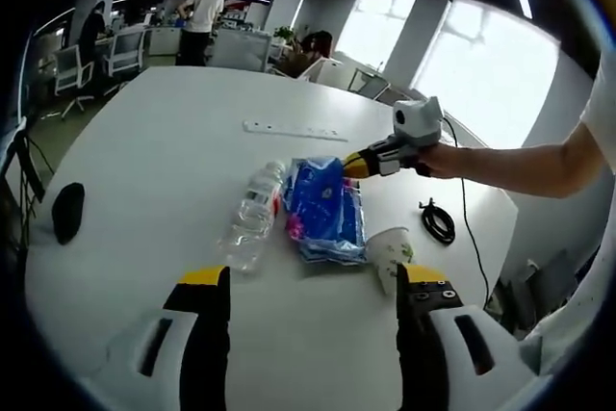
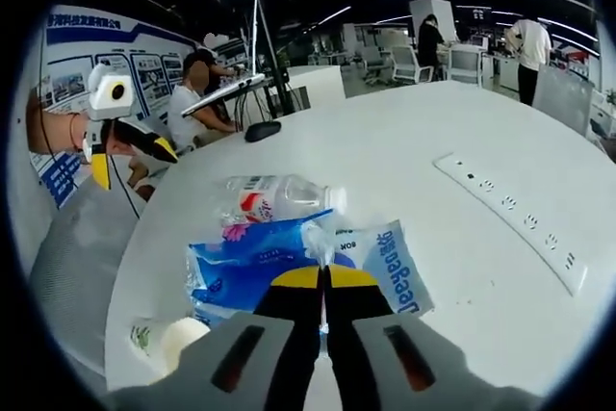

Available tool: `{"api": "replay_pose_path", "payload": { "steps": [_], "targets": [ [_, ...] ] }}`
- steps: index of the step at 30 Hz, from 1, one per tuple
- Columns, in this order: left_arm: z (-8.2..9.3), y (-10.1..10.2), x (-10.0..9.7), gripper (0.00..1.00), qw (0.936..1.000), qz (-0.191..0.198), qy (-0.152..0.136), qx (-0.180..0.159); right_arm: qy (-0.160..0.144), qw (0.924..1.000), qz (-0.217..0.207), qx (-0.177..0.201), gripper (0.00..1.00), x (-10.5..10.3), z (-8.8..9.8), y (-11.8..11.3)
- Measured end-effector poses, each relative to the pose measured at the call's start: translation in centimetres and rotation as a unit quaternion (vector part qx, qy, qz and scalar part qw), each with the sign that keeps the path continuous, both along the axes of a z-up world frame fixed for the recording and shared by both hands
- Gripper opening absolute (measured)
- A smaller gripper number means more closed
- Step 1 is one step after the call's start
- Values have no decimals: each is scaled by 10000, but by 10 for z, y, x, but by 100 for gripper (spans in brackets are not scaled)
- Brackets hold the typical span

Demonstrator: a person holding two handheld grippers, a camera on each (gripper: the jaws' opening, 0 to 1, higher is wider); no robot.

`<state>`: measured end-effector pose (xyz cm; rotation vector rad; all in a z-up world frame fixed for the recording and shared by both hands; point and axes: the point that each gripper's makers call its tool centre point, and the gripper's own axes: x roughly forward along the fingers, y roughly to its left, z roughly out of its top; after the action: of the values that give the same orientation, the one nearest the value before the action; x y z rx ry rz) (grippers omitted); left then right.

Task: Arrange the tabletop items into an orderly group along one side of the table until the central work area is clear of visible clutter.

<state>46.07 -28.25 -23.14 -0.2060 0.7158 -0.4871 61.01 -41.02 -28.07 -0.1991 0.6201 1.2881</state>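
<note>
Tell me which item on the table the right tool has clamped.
The blue plastic pack: the right tool is shut on its edge, while the bottle and paper cup lie free beside it.

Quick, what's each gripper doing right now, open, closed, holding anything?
Left gripper: open, holding nothing, above the table near the paper cup.
Right gripper: shut on the blue plastic package.

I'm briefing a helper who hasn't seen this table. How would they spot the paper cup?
On the white table, find the cluster near the closer edge: a clear water bottle, then a blue plastic packet. The paper cup lies tipped over on the packet's far side from the bottle, the only white, cone-shaped item there.
</note>
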Motion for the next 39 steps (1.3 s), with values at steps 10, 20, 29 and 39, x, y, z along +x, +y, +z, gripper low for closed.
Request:
{"api": "replay_pose_path", "payload": {
  "steps": [10,20,29,39],
  "targets": [
    [9,-6,3,71,9999,-83,-113,-9,-70,9994,-290,194,0,-2,20,-8],
    [22,-19,9,71,9995,-204,-259,-31,-160,9968,-676,400,0,-4,45,-18],
    [35,-28,17,68,9989,-251,-380,-49,-377,9919,-1098,523,0,-3,68,-28],
    [47,-49,37,66,9983,-313,-492,23,-563,9776,-1772,983,0,0,104,-40]
  ]
}}
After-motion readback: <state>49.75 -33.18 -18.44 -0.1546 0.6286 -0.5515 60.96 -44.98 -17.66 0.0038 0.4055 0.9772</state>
